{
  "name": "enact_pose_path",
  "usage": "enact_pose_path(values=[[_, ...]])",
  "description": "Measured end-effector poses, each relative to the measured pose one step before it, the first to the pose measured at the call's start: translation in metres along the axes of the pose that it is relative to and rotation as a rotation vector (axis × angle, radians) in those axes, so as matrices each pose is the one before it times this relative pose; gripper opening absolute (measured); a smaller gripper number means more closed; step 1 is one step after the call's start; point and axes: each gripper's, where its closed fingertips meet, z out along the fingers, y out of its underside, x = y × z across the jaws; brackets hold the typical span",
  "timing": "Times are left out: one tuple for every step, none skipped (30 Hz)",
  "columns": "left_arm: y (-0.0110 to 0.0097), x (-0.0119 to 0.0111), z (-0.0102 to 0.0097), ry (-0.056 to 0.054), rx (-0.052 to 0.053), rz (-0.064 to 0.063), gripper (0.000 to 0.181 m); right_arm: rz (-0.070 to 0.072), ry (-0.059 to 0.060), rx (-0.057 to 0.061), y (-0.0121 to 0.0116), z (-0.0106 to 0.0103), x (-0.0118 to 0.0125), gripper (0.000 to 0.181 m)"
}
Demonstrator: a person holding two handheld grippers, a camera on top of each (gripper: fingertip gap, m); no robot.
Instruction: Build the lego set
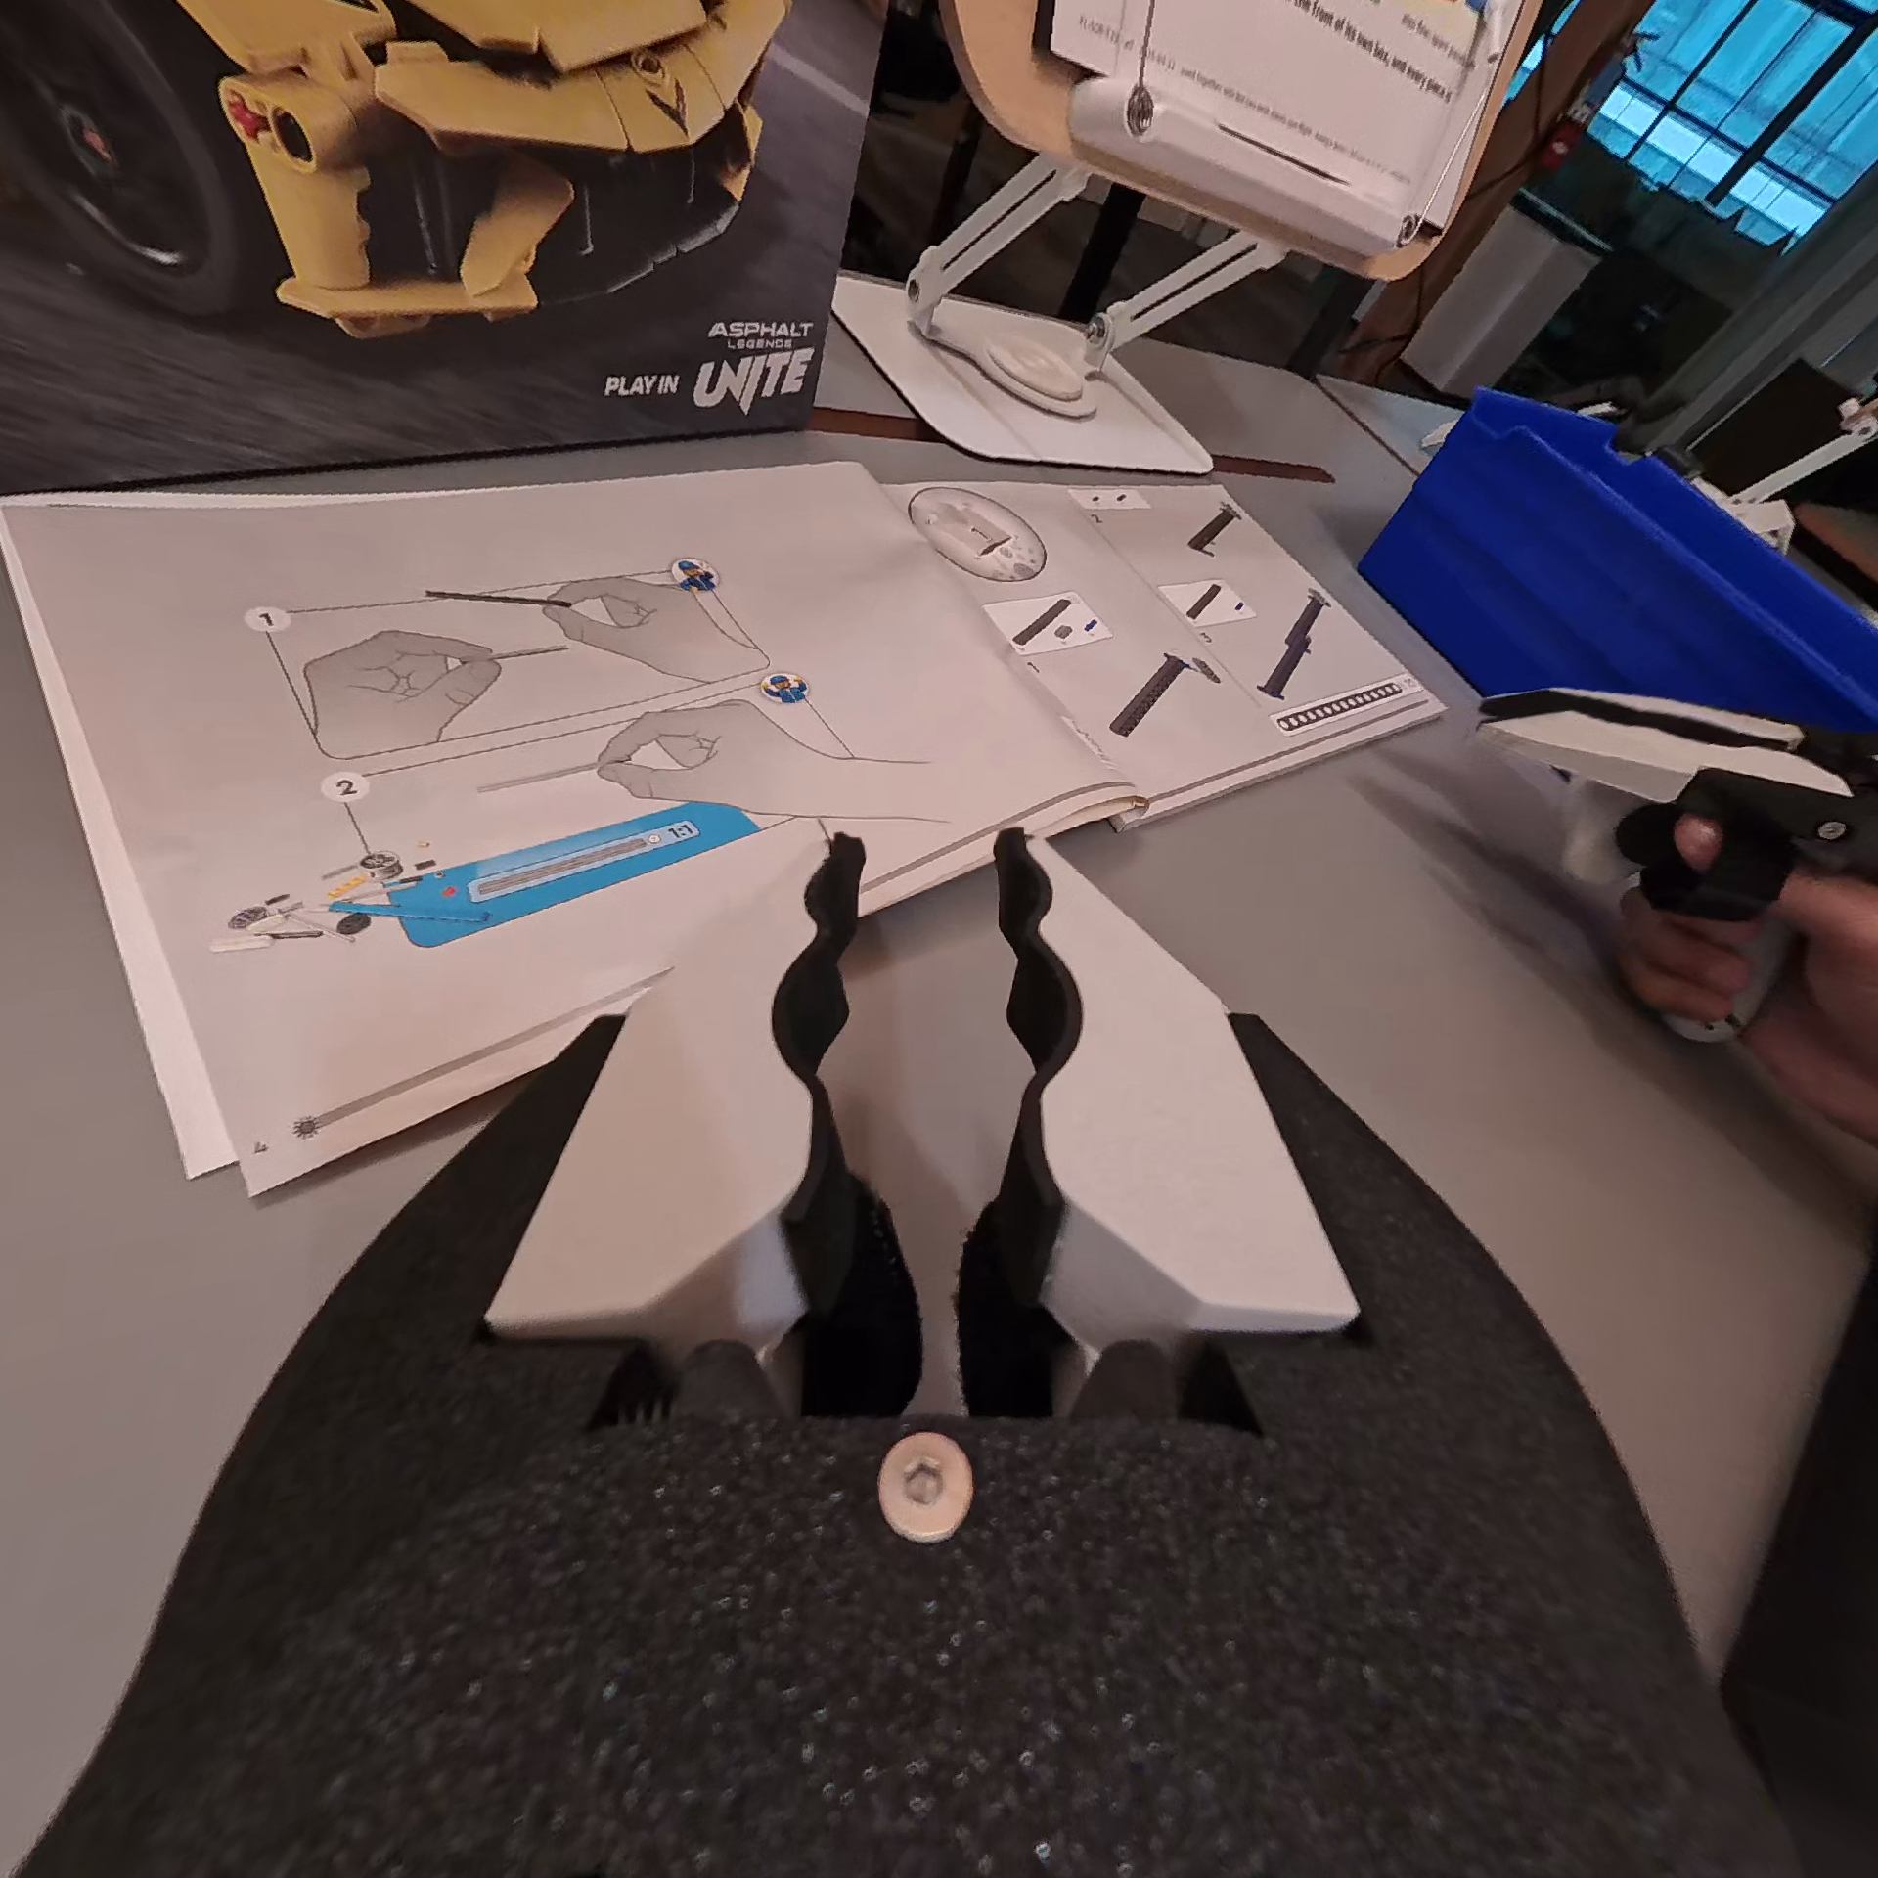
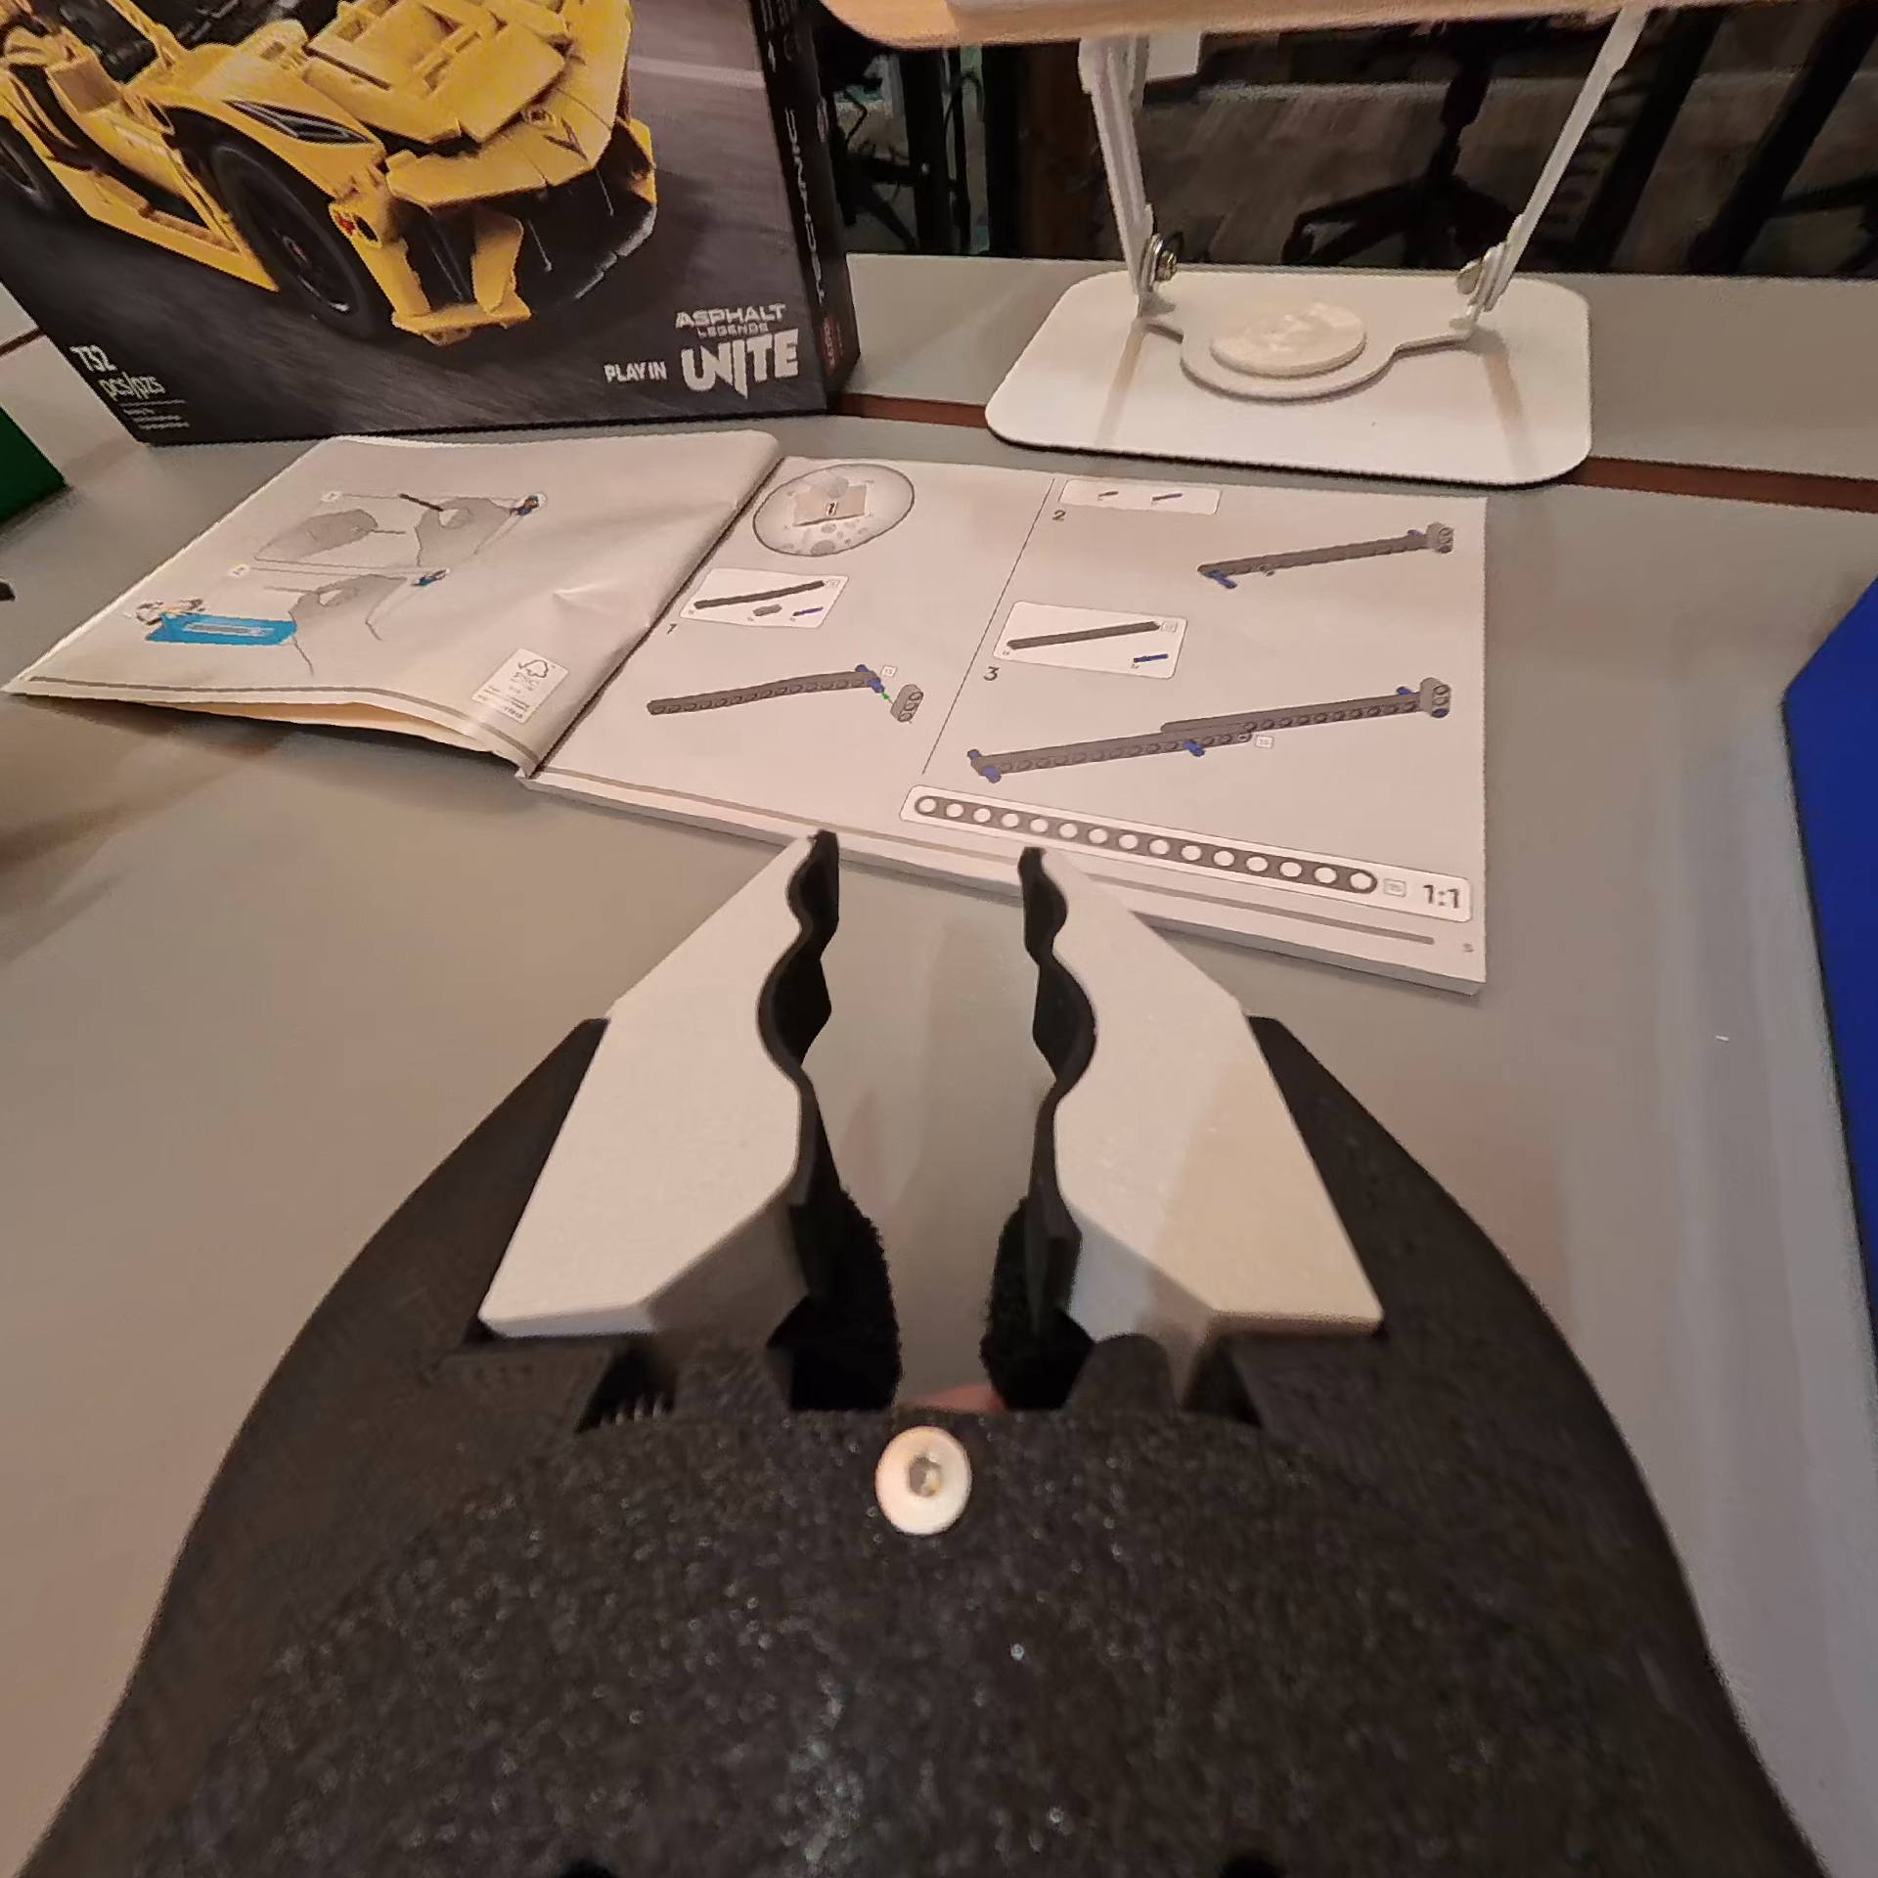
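Observation:
An open instruction booklet (image 1: pixel 569 732) lies flat on the grey table (image 1: pixel 1270 965); it also shows in the right wrist view (image 2: pixel 1016 650). The set's box (image 1: pixel 407 224) with a yellow car picture stands behind it, also in the right wrist view (image 2: pixel 427 213). My left gripper (image 1: pixel 927 849) is open and empty, its tips at the booklet's near edge. My right gripper (image 2: pixel 927 854) is open and empty, just short of the booklet's right page. The right gripper also shows at the right edge of the left wrist view (image 1: pixel 1646 742), held by a hand (image 1: pixel 1748 965). No loose bricks are in view.
A white stand (image 1: pixel 1026 376) holding a wooden board with paper sits behind the booklet, and shows in the right wrist view too (image 2: pixel 1301 366). A blue bin (image 1: pixel 1626 569) stands at the right, its edge in the right wrist view (image 2: pixel 1839 813). Spacing between my two grippers at the tips: around 30 centimeters.

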Motion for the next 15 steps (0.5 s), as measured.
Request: enact_pose_path(values=[[-0.00100,-0.00083,-0.00133,-0.0037,0.0073,-0.0015,0.026,-0.0025,0.0043,0.0093,-0.00122,-0.00191,0.00046,0.034],[-0.00048,-0.00109,-0.00095,-0.0047,0.0039,-0.0006,0.026,0.0004,0.0001,0.0023,-0.00046,-0.00130,0.00013,0.033],[0.00006,-0.00091,-0.00063,-0.0021,0.0001,-0.0019,0.026,0.0019,0.0016,0.0010,-0.00028,-0.00093,0.00038,0.032],[0.00007,-0.00072,-0.00022,-0.0011,-0.0009,-0.0042,0.026,0.0011,0.0041,0.0051,-0.00123,-0.00080,0.00075,0.031],[-0.00038,-0.00046,-0.00024,0.0003,0.0015,-0.0037,0.026,0.0004,0.0029,0.0082,-0.00174,-0.00070,0.00074,0.031],[-0.00020,-0.00017,0.00004,0.0006,0.0013,-0.0017,0.026,0.0027,0.0012,0.0058,-0.00120,-0.00039,0.00062,0.031],[0.00028,-0.00015,0.00027,-0.0001,-0.0018,0.0004,0.026,0.0060,-0.0020,0.0019,-0.00036,-0.00016,0.00024,0.031],[0.00073,0.00000,0.00050,-0.0008,-0.0044,0.0019,0.026,0.0067,-0.0047,-0.0012,0.00012,0.00005,-0.00033,0.031],[0.00091,0.00037,0.00062,-0.0005,-0.0058,0.0036,0.026,0.0058,-0.0039,-0.0012,0.00027,-0.00003,-0.00032,0.031],[0.00086,0.00055,0.00054,-0.0012,-0.0056,0.0060,0.026,0.0039,-0.0023,0.0009,-0.00003,0.00003,-0.00037,0.031],[0.00045,0.00077,0.00021,-0.0029,-0.0034,0.0097,0.026,0.0019,-0.0031,0.0001,0.00004,0.00014,-0.00057,0.031],[0.00024,0.00109,0.00008,-0.0040,-0.0029,0.0132,0.026,0.0005,-0.0032,-0.0018,0.00034,0.00029,-0.00082,0.031],[0.00003,0.00151,-0.00073,-0.0016,-0.0047,0.0153,0.026,-0.0008,-0.0028,-0.0020,0.00033,0.00051,-0.00101,0.031],[-0.00124,0.00283,-0.00281,0.0045,-0.0022,0.0068,0.026,-0.0033,-0.0028,-0.0024,0.00026,0.00038,-0.00115,0.030],[-0.00304,0.00551,-0.00638,0.0178,0.0078,-0.0068,0.026,-0.0060,-0.0015,-0.0021,0.00008,0.00030,-0.00110,0.030]])
